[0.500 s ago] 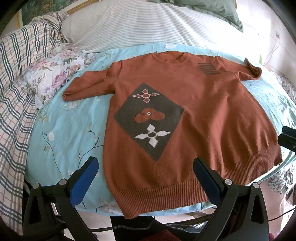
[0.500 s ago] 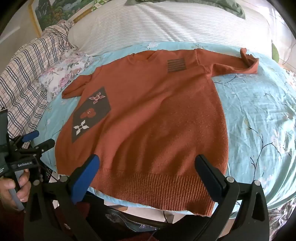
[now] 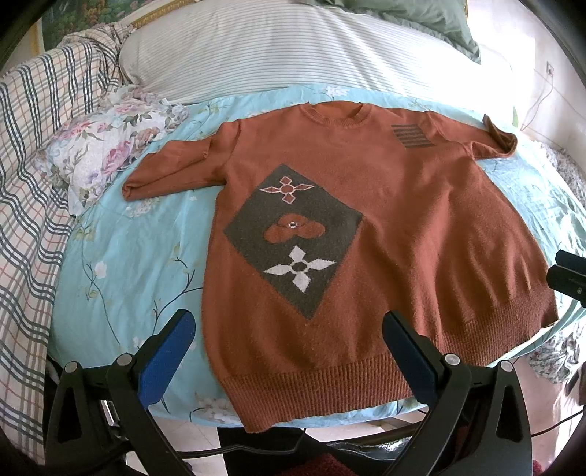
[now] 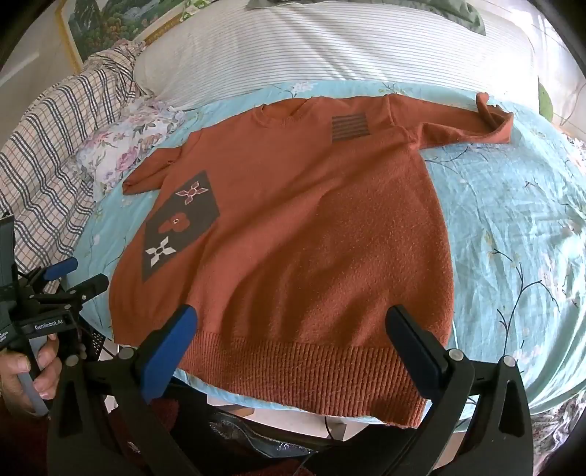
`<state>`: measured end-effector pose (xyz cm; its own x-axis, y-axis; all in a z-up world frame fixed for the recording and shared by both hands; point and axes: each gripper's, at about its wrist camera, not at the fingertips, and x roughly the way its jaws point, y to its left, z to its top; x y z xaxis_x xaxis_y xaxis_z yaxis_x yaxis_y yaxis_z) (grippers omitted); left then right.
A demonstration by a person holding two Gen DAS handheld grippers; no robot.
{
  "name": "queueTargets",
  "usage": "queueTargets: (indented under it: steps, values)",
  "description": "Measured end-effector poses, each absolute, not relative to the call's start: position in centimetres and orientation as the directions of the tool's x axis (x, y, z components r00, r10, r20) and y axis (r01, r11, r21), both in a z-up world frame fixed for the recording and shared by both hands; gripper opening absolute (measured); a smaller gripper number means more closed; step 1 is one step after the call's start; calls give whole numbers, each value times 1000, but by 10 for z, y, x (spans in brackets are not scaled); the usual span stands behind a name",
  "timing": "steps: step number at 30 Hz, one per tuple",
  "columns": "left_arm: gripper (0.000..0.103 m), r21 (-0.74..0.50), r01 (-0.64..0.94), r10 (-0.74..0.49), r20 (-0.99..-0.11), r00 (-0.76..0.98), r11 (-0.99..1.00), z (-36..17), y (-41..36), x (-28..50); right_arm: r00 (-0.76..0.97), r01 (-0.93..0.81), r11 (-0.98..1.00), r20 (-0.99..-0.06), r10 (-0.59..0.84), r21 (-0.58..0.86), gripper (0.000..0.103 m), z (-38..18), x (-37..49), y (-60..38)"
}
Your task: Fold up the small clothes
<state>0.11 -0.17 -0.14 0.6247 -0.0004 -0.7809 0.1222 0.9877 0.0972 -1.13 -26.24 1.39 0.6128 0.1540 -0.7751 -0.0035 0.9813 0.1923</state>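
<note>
A rust-orange knit sweater (image 3: 403, 234) with a dark diamond patch of flower shapes lies flat, face up, on a light blue floral sheet (image 3: 128, 263). Both sleeves are spread out. It also shows in the right wrist view (image 4: 311, 238). My left gripper (image 3: 289, 351) is open and empty, hovering over the sweater's ribbed hem near its left corner. My right gripper (image 4: 293, 348) is open and empty over the hem toward its right side. The left gripper also shows at the left edge of the right wrist view (image 4: 73, 278), held by a hand.
A striped white pillow (image 3: 293, 51) lies behind the sweater. A floral pillow (image 3: 110, 146) and a plaid blanket (image 3: 33, 183) are on the left. The bed's front edge runs just under the hem. A green cloth (image 3: 421, 18) lies at the back right.
Both grippers have shifted slightly; the sweater has not moved.
</note>
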Motion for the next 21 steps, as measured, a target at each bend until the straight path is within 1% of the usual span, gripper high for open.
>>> queueTargets:
  steps: [16, 21]
  values:
    - [102, 89, 123, -9, -777, 629, 988, -3, 0, 3, 607, -1, 980, -779, 160, 201, 102, 14, -11, -259]
    - [102, 89, 126, -12, -769, 640, 988, -3, -5, 5, 615, -4, 984, -775, 142, 177, 102, 15, -12, -260]
